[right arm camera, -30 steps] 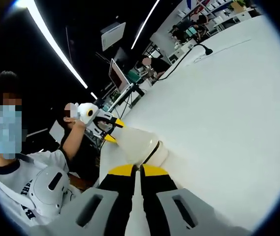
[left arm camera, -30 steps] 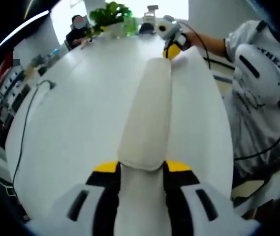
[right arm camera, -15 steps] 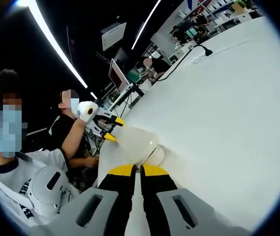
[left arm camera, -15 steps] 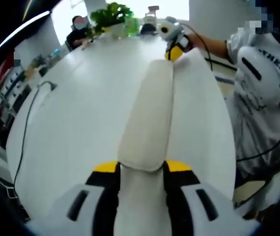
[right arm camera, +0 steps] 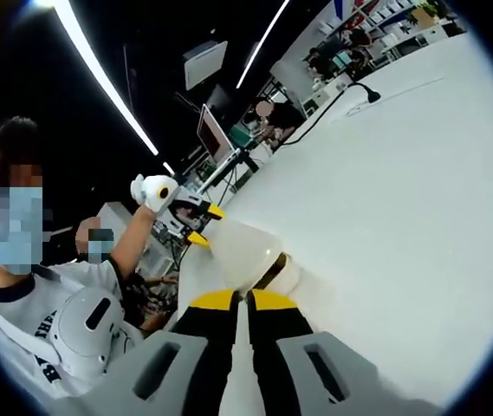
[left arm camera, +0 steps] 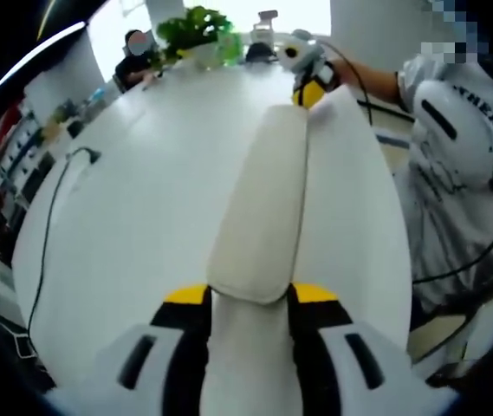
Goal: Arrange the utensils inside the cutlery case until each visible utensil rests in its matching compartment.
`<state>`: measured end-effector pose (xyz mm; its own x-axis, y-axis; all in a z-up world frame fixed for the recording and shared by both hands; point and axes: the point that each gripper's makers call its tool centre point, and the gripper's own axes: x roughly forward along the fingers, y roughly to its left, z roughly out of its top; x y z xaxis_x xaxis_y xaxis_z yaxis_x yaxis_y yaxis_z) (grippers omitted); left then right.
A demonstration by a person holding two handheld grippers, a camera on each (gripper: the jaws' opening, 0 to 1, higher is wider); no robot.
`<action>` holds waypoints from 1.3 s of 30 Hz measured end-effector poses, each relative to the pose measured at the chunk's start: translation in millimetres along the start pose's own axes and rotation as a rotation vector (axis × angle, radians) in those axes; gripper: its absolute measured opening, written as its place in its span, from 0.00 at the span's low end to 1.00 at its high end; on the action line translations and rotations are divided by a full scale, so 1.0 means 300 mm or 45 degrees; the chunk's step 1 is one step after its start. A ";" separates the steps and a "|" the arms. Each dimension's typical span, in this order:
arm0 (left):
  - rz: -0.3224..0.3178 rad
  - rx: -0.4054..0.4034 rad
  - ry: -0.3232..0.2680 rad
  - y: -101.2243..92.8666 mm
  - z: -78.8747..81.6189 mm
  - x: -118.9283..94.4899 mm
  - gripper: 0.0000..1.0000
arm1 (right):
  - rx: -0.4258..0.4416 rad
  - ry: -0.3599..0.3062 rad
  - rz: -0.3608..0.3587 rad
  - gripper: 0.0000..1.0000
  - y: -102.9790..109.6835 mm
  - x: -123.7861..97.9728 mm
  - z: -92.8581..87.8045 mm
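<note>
The cutlery case (left arm camera: 263, 208) is a long, pale, closed-looking case held up over the white table (left arm camera: 142, 199), gripped at both ends. In the left gripper view, the left gripper (left arm camera: 248, 299) clamps the near end of the case between its 2 yellow-tipped jaws, and the case runs straight away from them. At the far end of the case the right gripper (left arm camera: 308, 87) meets it, with the person's arm reaching in from beside the case and a pale printed shirt (left arm camera: 454, 156) next to it. A black cable (left arm camera: 42, 234) trails across the table well apart from the case, and a green plant (left arm camera: 196, 28) stands beyond the case's far end, near a seated person.

In the right gripper view, the right gripper (right arm camera: 248, 299) has its jaws drawn almost together, pinching a thin edge of the case (right arm camera: 244, 253), whose rounded end bulges just past the jaw tips. Past that end, the left gripper (right arm camera: 196, 224) grips the case's other end. No utensils can be made out; the inside of the case is hidden.
</note>
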<state>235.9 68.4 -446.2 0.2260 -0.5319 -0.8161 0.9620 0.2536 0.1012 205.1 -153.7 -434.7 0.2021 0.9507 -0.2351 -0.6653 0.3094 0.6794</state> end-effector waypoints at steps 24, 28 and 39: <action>-0.045 0.005 0.050 -0.014 -0.011 0.028 0.37 | -0.012 0.050 -0.035 0.07 -0.016 0.002 -0.040; -0.044 -0.005 0.046 -0.012 -0.008 0.028 0.36 | 0.002 0.047 -0.035 0.07 -0.023 0.002 -0.042; -0.037 0.003 0.067 -0.020 -0.024 0.025 0.35 | -0.060 0.076 -0.057 0.09 -0.011 0.002 -0.049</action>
<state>230.8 68.7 -457.1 0.1899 -0.4956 -0.8476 0.9684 0.2365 0.0787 197.0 -154.5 -447.2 0.1900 0.9328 -0.3062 -0.6901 0.3487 0.6342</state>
